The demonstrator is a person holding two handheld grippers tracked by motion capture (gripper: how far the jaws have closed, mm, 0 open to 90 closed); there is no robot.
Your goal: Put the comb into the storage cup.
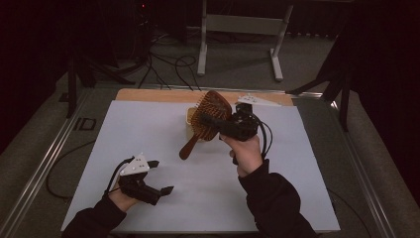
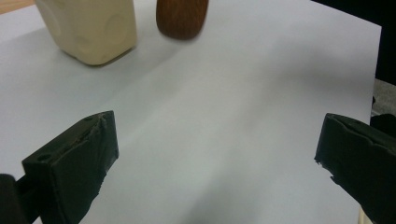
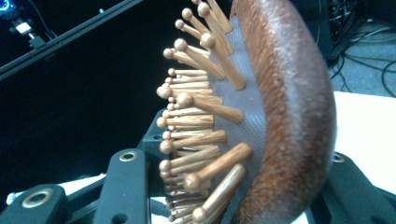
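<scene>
A wooden hairbrush (image 1: 212, 111) with peg bristles is held above the table, its handle slanting down and to the left. My right gripper (image 1: 214, 124) is shut on the brush head. In the right gripper view the brush head (image 3: 285, 116) stands between the jaws with its bristles pointing left. A cream container (image 1: 190, 123) stands on the sheet just behind the brush. My left gripper (image 1: 161, 176) rests open near the front left with nothing between its jaws. From the left gripper (image 2: 217, 140) the cream container (image 2: 88, 28) and the brush handle's tip (image 2: 182, 18) lie ahead.
A white sheet (image 1: 148, 129) covers the table, with a strip of bare wood (image 1: 148, 95) along the far edge. Beyond it are a metal frame's legs (image 1: 203, 49) and cables (image 1: 168, 64) on the floor. Metal rails run along both sides.
</scene>
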